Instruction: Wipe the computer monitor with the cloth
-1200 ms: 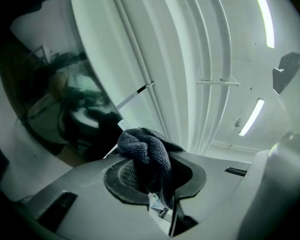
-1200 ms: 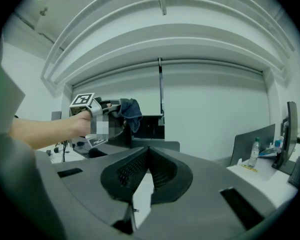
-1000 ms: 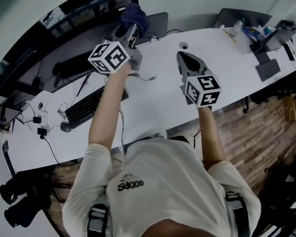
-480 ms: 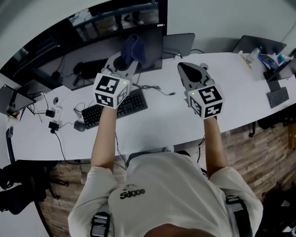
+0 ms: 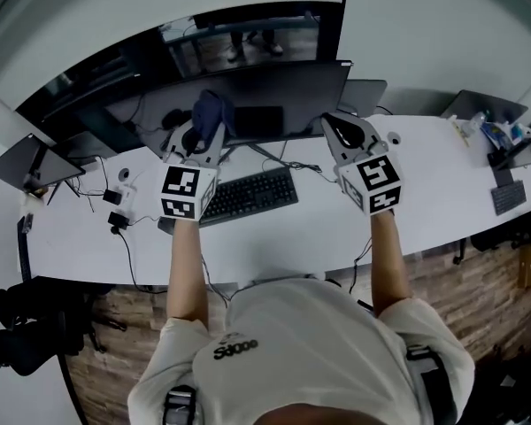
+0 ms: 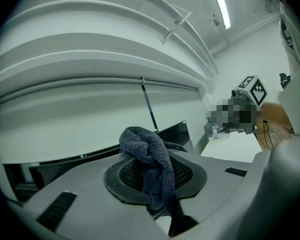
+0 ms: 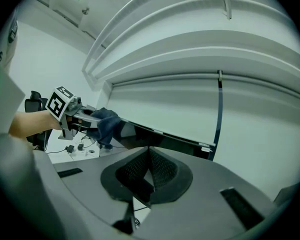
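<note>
Hanging in a bunch, a dark grey cloth (image 6: 147, 154) is clamped between the jaws of the left gripper (image 6: 155, 184) and is raised close to the left part of the monitor (image 5: 274, 96); whether the two touch cannot be told. The right gripper (image 7: 149, 176) is closed on nothing, near the monitor's lower right corner. A keyboard (image 5: 248, 196) is seen on the desk (image 5: 425, 175) between both grippers.

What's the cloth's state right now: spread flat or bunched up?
Bunched. The dark grey terry cloth sits as a crumpled wad pinched in the left tool, not spread flat.
</note>
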{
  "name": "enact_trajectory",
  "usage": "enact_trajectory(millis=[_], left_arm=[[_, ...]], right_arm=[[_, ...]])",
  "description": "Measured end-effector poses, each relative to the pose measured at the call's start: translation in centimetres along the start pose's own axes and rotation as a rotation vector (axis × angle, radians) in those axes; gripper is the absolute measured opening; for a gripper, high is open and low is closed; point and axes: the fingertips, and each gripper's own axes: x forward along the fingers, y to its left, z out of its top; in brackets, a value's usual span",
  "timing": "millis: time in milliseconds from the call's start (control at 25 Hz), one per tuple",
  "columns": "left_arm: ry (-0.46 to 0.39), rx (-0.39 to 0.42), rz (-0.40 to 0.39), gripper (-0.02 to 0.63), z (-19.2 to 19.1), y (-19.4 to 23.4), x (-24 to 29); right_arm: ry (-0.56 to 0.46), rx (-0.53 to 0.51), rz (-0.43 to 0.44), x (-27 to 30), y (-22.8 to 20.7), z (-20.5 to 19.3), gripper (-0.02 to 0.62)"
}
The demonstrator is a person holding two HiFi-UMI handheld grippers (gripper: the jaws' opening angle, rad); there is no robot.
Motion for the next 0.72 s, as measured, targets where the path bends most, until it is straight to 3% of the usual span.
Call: enact_trajectory(millis=[280,720], left_arm=[[0.022,0.049,0.102,0.084,-1.3,5.2,-4.1],[0.022,0.089,0.095,0.084,-1.4,6.9,-5.1]], right_arm=[[-0.036,-0.035,0.051,3.4,4.1,2.8,-0.003],[-0.039,-0.091,0.081,5.4,6.4,4.6,-0.003]])
